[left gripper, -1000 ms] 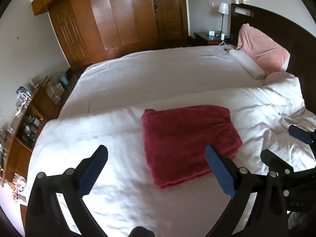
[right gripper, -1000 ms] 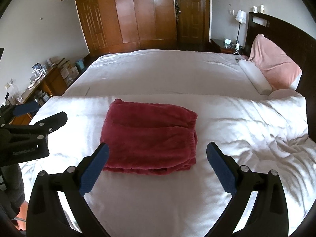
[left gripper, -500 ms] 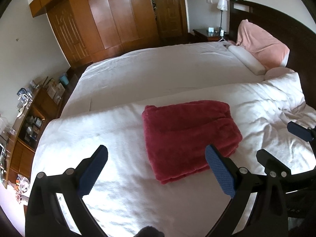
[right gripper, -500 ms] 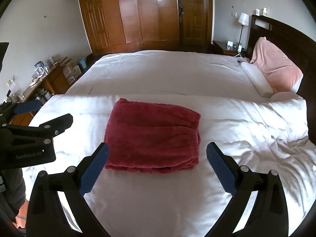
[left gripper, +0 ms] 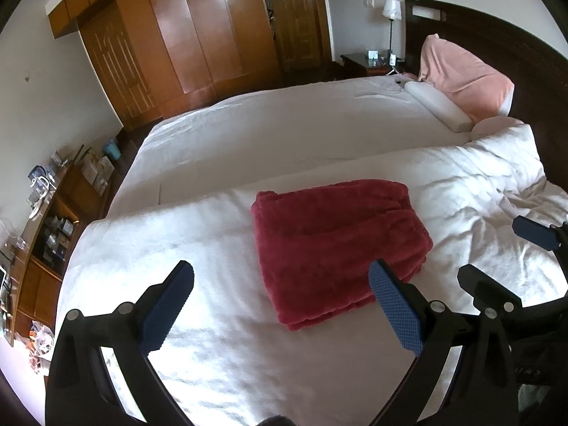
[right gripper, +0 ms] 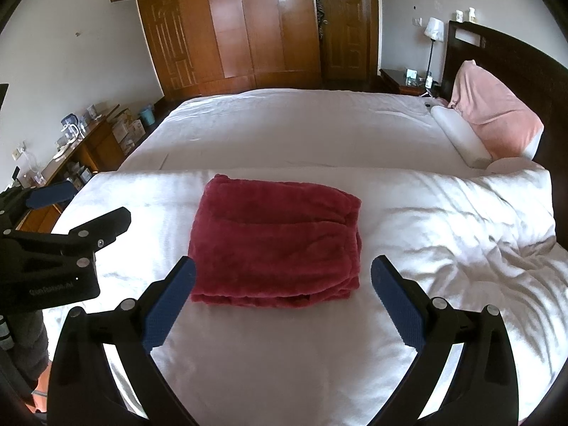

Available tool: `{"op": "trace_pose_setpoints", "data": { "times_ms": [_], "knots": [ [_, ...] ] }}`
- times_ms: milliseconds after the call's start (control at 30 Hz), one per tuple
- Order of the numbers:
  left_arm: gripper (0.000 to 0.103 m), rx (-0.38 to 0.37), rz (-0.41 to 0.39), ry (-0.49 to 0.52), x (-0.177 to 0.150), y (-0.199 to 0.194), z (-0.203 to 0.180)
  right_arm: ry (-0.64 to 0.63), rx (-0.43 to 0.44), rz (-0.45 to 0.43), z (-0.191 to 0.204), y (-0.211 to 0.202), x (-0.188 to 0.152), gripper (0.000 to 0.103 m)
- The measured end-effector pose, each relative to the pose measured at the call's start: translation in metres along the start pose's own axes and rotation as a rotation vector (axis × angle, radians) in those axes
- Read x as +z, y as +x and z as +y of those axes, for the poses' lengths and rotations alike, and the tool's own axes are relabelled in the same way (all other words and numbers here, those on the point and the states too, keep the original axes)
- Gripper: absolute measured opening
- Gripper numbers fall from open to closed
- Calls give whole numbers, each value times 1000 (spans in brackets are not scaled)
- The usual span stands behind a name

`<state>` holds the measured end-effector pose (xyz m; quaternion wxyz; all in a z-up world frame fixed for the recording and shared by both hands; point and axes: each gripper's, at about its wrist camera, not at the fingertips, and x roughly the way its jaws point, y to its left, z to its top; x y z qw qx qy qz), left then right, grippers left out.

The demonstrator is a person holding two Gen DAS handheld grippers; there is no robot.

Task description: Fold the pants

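The red fleece pants (left gripper: pixel 337 245) (right gripper: pixel 277 245) lie folded into a thick rectangle on the white duvet (left gripper: pixel 220 319) (right gripper: pixel 284 355). My left gripper (left gripper: pixel 280 305) is open above the duvet, near the bundle's front left corner, with nothing between its blue pads. My right gripper (right gripper: pixel 282 301) is open too, held back from the bundle's near edge and touching nothing. In the left wrist view the right gripper (left gripper: pixel 504 259) shows at the right edge. In the right wrist view the left gripper (right gripper: pixel 78 209) shows at the left edge.
A second white bed (right gripper: pixel 301 127) lies beyond. A pink pillow (right gripper: pixel 493 110) and a white bolster (right gripper: pixel 458 135) rest against the dark headboard (right gripper: pixel 514 60). A cluttered wooden sideboard (right gripper: pixel 71 156) stands on the left, wardrobes (right gripper: pixel 248 25) at the back, a nightstand with a lamp (right gripper: pixel 433 32).
Both grippers have drawn back and risen a little from the folded pants, so the bundle sits slightly farther off. The pants have not moved.
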<state>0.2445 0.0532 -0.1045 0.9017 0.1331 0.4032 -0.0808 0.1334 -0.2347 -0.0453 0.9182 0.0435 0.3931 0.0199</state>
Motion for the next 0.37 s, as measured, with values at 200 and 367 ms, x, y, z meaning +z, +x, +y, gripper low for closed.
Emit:
{"op": "trace_pose_setpoints", "data": {
  "times_ms": [200, 367],
  "knots": [
    [98, 10, 9, 2, 0, 1, -3, 19, 3, 2, -6, 2, -3, 100],
    [98, 9, 58, -21, -1, 13, -1, 62, 6, 31, -22, 14, -12, 100]
  ]
}}
